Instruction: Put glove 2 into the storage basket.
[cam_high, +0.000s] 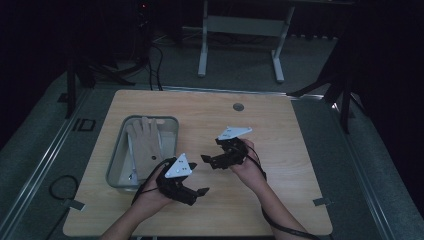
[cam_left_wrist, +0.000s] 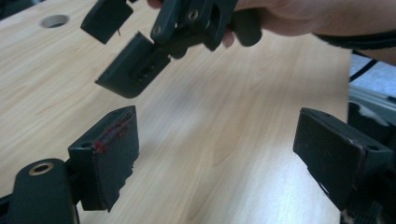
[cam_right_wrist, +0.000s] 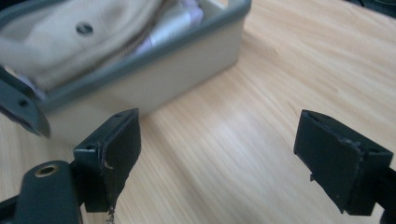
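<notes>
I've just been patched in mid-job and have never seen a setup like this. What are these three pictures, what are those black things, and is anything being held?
A person at a wooden table holds a hand-held gripper in each hand. The high view looks down from above: the left gripper is near the bottom, the right gripper just above it. The other two pictures come from cameras riding on each gripper, looking along its two black jaws. Both grippers are open and hold nothing. On the table stands a grey bin with a beige glove and some silvery items inside; the right gripper view faces that bin.
</notes>
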